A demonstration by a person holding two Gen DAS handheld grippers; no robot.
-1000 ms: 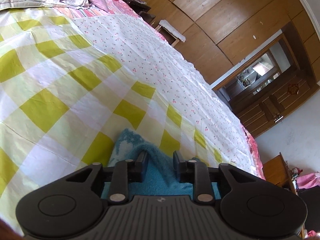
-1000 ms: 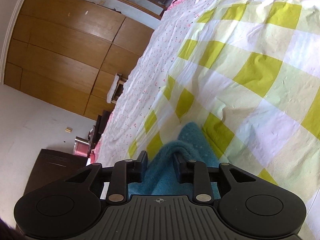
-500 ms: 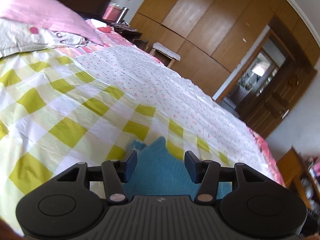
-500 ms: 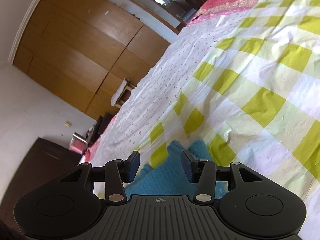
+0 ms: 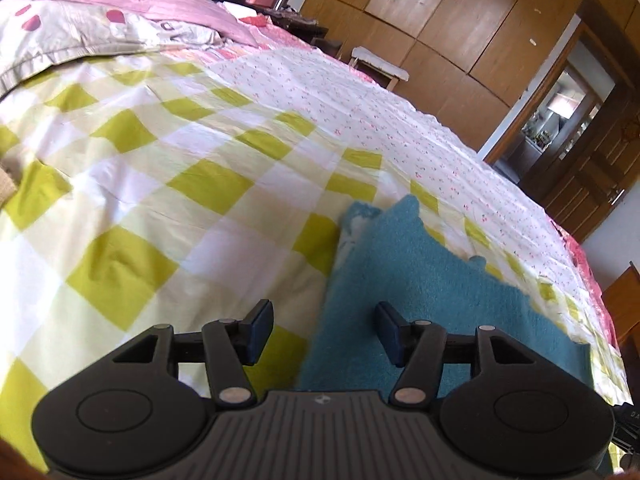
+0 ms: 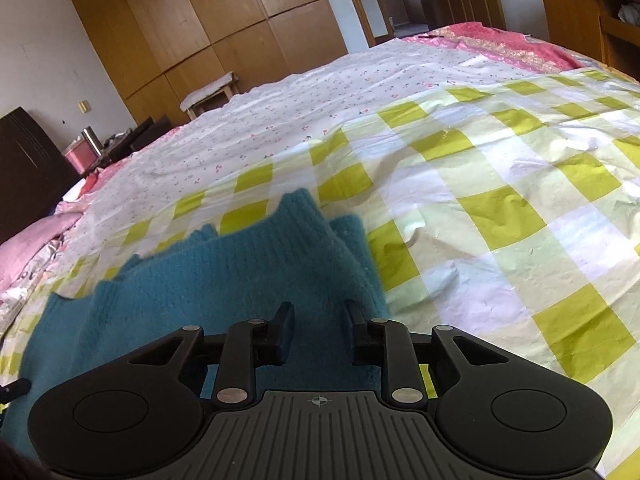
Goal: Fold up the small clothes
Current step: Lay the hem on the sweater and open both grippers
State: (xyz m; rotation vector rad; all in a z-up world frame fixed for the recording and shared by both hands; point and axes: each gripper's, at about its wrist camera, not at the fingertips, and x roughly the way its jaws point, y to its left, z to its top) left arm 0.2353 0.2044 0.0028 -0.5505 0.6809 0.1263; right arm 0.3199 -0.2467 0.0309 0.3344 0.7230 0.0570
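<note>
Both grippers have let go of the fuzzy teal knit garment [image 5: 432,280], which a second ago rose pinched between each pair of pads. It lies flat on the smooth green-and-white checked bedsheet [image 5: 160,184]. Left gripper [image 5: 322,330] has just been opening, jaws wide, empty. Right gripper [image 6: 318,334] has just been closing, jaws narrow, above the knit without gripping it.

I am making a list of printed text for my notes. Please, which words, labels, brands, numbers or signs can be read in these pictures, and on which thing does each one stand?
No whole word reads.
"DA": pale letters on a dark object at the picture's right edge, cut off.
Pillowcase: dark letter-like marks, too blurred to read.
Left claw body: small embossed emblem, no letters.
Right claw body: small crosshair mark, no letters.
</note>
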